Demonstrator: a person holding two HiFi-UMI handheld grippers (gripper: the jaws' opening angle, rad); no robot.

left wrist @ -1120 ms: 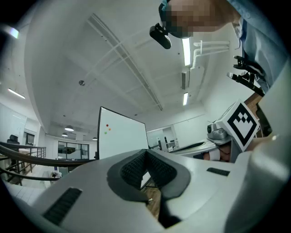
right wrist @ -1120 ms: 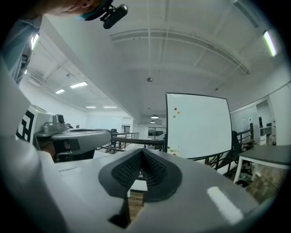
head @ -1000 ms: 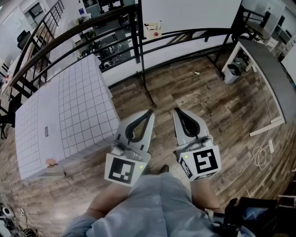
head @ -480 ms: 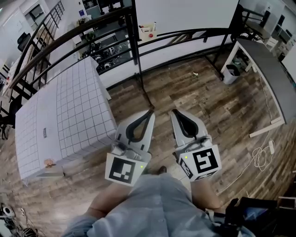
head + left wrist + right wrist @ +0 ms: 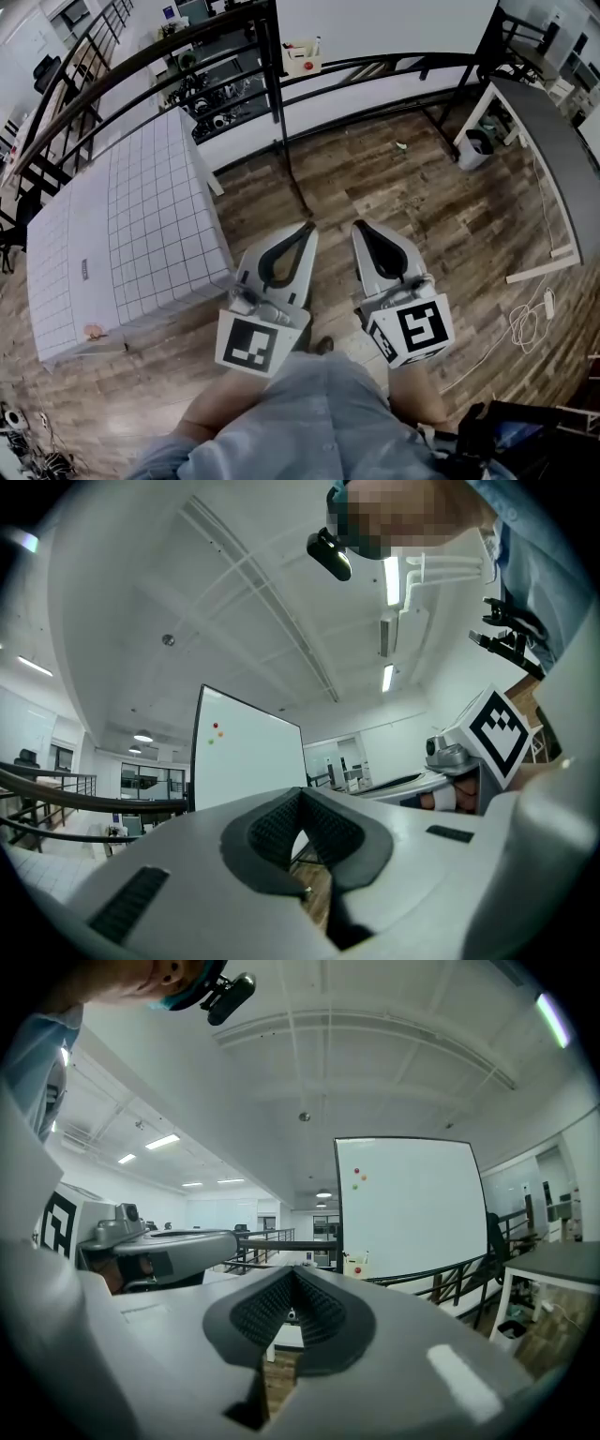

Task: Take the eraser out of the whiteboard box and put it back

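Far ahead stands the whiteboard point(image 5: 384, 23), with a small cream box point(image 5: 302, 59) hung on its lower left edge. The box shows a red spot, and a white marker sticks up from it; I cannot make out the eraser. In the right gripper view the whiteboard box point(image 5: 357, 1265) is small and distant. My left gripper point(image 5: 307, 228) and right gripper point(image 5: 359, 226) are held side by side over the wooden floor, pointing toward the board. Both are shut with nothing between the jaws. The left gripper point(image 5: 300, 794) and the right gripper point(image 5: 293, 1271) each show their pads meeting at the tip.
A white gridded table point(image 5: 122, 225) stands to the left, with a black railing point(image 5: 141, 80) behind it. The whiteboard's stand leg point(image 5: 292, 183) reaches onto the floor ahead. At right are a grey table point(image 5: 548, 141), a bin point(image 5: 476, 145) and a cable point(image 5: 527, 321).
Both grippers have come a little forward across the floor toward the whiteboard, still side by side and shut. The gridded table has slid slightly in the head view.
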